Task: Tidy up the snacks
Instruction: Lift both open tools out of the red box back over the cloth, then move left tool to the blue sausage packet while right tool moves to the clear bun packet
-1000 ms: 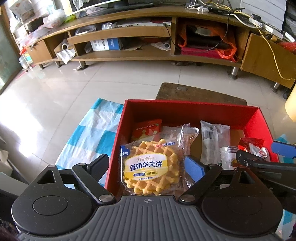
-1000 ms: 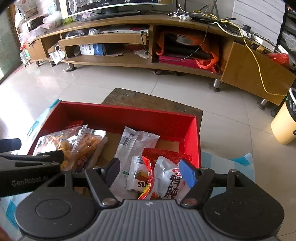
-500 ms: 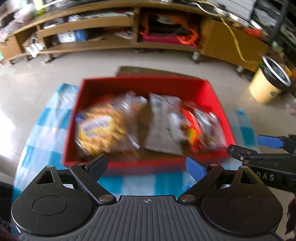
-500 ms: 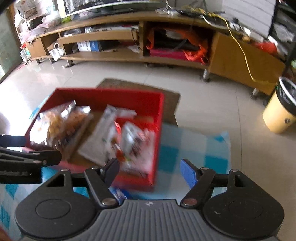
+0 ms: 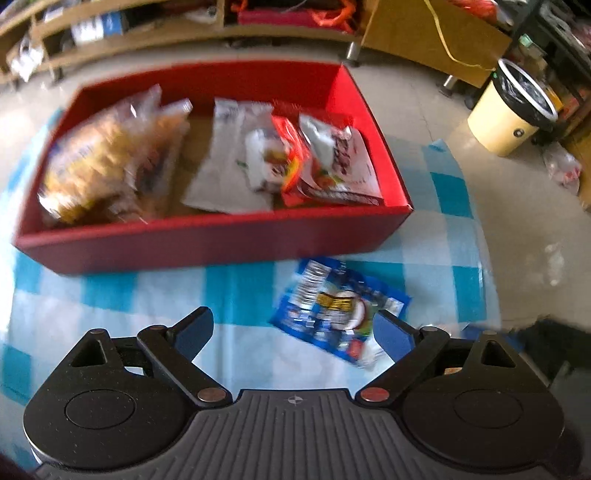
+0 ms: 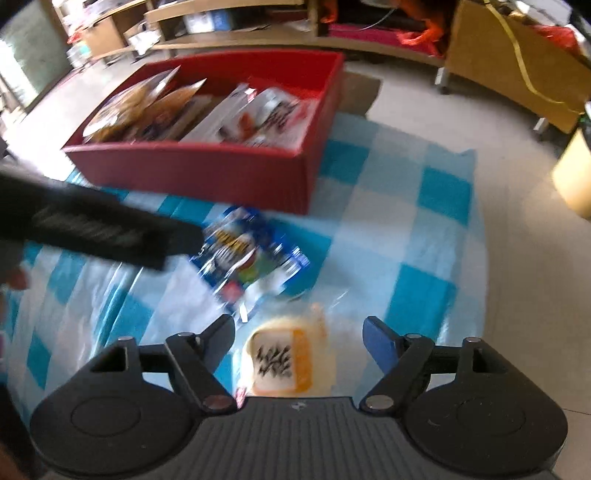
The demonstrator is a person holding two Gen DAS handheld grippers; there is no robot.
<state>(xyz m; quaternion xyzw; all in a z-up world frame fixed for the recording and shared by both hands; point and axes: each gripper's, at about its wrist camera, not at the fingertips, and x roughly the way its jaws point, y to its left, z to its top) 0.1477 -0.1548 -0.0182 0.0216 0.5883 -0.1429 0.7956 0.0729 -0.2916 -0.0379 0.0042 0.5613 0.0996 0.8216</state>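
Observation:
A red box [image 5: 221,240] [image 6: 192,173] on a blue checked cloth [image 5: 236,295] holds several snack packs, with a waffle pack [image 5: 96,166] at its left. A blue snack packet [image 5: 336,310] [image 6: 243,258] lies on the cloth in front of the box. A pale bread-like pack with an orange label [image 6: 284,362] lies nearer still. My left gripper [image 5: 291,332] is open, above the cloth just left of the blue packet. My right gripper [image 6: 299,339] is open above the pale pack. The left gripper shows as a dark blur in the right wrist view [image 6: 92,229].
A long wooden TV cabinet [image 5: 258,26] runs along the back. A yellow bin with a black liner [image 5: 513,110] stands on the tiled floor at the right. A white plastic bag [image 5: 561,170] lies beside it.
Both grippers have pulled back from inside the red box toward me and now hang over the cloth in front of it. Both stay open and empty.

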